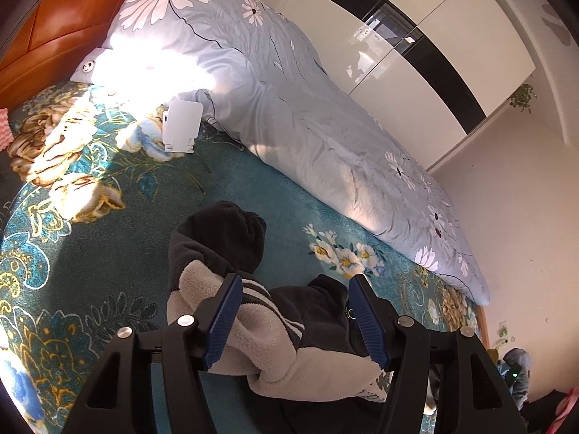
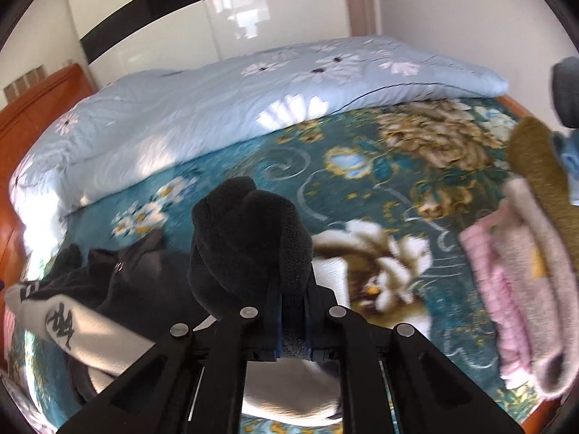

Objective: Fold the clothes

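A black and cream fleece jacket (image 1: 260, 311) lies crumpled on the teal floral bed cover (image 1: 108, 246), in the lower middle of the left wrist view. The left tongs (image 1: 293, 284) stand released over it: their blue-padded fingers (image 1: 226, 316) are spread apart, with a striped fold of the jacket lying between them and neither pad pressing on it. Above, a pale blue quilt (image 1: 289, 108) with white daisies runs diagonally from the upper left to the lower right, and a small white stand (image 1: 182, 124) sits just beside its edge in a patch of sunlight. An orange wooden headboard (image 1: 54, 29) fills the upper left corner.

In the right wrist view, the right tongs (image 2: 291, 320) are clenched on a bunch of the jacket's black fleece, which bulges up above the fingers in the centre of the frame. The rest of the jacket trails to the lower left, showing a black logo on a cream panel. At the right edge, blurred, is a pile of pink and beige clothes (image 2: 521, 282).
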Tool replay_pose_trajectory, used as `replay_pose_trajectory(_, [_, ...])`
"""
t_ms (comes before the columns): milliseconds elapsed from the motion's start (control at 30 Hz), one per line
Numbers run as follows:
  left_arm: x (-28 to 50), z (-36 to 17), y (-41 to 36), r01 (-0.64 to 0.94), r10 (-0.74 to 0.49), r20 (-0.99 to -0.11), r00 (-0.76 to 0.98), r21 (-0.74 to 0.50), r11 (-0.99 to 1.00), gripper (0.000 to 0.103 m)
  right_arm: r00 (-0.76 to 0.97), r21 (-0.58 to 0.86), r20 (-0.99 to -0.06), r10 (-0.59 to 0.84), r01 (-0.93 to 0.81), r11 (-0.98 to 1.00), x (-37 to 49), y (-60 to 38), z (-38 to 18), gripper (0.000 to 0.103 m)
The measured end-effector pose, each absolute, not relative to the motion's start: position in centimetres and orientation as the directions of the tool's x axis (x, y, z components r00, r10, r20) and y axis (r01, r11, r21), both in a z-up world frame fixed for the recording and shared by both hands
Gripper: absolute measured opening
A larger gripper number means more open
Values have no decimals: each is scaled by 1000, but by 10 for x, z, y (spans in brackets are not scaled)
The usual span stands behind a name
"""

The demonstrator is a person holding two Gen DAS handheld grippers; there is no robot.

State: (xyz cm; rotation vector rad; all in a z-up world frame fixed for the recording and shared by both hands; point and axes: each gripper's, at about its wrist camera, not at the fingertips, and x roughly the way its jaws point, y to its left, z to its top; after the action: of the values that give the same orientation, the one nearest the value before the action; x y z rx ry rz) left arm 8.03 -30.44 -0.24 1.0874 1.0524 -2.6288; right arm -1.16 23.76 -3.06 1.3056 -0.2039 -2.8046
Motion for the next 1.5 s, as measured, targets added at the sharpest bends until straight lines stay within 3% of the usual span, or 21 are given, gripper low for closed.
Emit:
replay_pose_trajectory(167, [58,-13,-293,320,195,-691,-697,-541,-777,68,-649,87,-760,47,-174,-981,-14,285,-23,9])
replay_pose_trajectory(433, [-1,-39,-260,240,185,-824,-536,-359,-902,68,-613,76,-788,62,-196,-978,-6,295,-40,12])
replay_pose_trajectory(567, [-32,-52,-251,158,182,-875,-450,-278,-947,69,-679,-9,-726,113,-155,-988,3,278,-14,40])
replay_pose_trajectory(633, [-48,-64,-253,146,203,-896,-395,-280,-949,69,-698,-32,-711,81,-83,-996,-2,260,-7,49])
replay_pose_trajectory(800, [-73,-98,-253,159,281,-926,-252,-326,-932,69,-671,-13,-737,-79,132,-991,-24,209,-11,50])
replay_pose_trajectory(933, [-79,-105,-243,111,286,-938,-196,-311,-944,69,-606,81,-757,-244,283,-956,-41,166,-22,50])
replay_pose_trajectory(1000, [-82,-107,-235,64,284,-944,-165,-298,-952,70,-507,153,-788,-349,389,-909,-54,141,-35,64])
replay_pose_trajectory(1167, [-91,-124,-236,31,272,-956,-109,-277,-961,71,-341,171,-868,-361,478,-862,-81,102,-85,64])
replay_pose_trajectory(1267, [-93,-139,-235,25,352,-935,-52,-354,-935,72,-300,169,-889,-345,487,-857,-96,93,-103,64])
replay_pose_trajectory(1500, [-92,-148,-230,15,394,-918,-42,-395,-919,70,-209,154,-932,-295,509,-847,-119,83,-128,64])
